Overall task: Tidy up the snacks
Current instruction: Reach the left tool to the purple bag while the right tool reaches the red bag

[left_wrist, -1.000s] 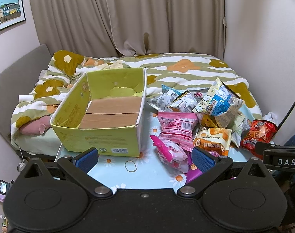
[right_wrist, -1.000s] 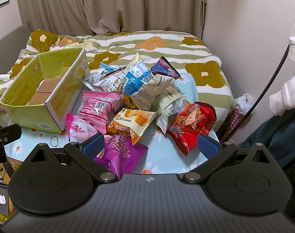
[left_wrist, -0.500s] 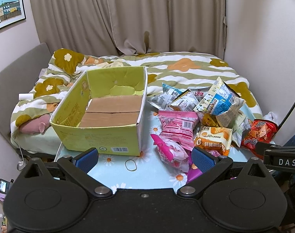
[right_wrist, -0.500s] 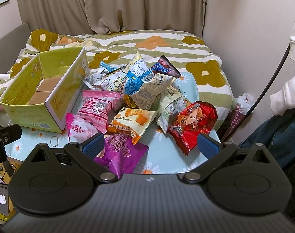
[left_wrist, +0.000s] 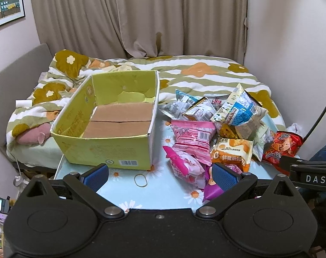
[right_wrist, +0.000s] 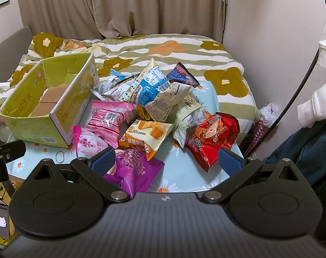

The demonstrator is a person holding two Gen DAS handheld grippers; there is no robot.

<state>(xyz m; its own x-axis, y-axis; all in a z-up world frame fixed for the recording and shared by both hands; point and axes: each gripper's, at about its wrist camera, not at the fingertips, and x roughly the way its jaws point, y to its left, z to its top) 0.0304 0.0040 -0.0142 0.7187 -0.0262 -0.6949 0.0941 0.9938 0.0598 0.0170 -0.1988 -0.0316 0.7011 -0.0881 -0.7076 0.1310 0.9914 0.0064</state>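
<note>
Here, my left tongs point(left_wrist: 159, 177) hang spread wide above the near edge of the desk point(left_wrist: 173, 190), nothing between the blue pads. A rubber band point(left_wrist: 140, 180) lies on the daisy-print cloth just ahead of them. Beyond it sits the yellow-green box point(left_wrist: 102, 150), top open, only its brown cardboard floor showing inside.

My right tongs point(right_wrist: 166, 162) are spread wide too, gripping nothing. The purple packet point(right_wrist: 134, 168) lies right under the left pad, partly hidden by it. The red packet point(right_wrist: 213, 136) lies near the right pad at the desk's right side. Between them sits the orange packet point(right_wrist: 149, 136), overlapping the purple one. Two pink packets point(right_wrist: 108, 121) lie just beside the box's right wall. The rest of the snack heap point(right_wrist: 152, 90) is piled behind, blue-and-white and pale bags leaning on one another. Bed point(right_wrist: 163, 47) with flowered quilt runs behind the desk.
</note>
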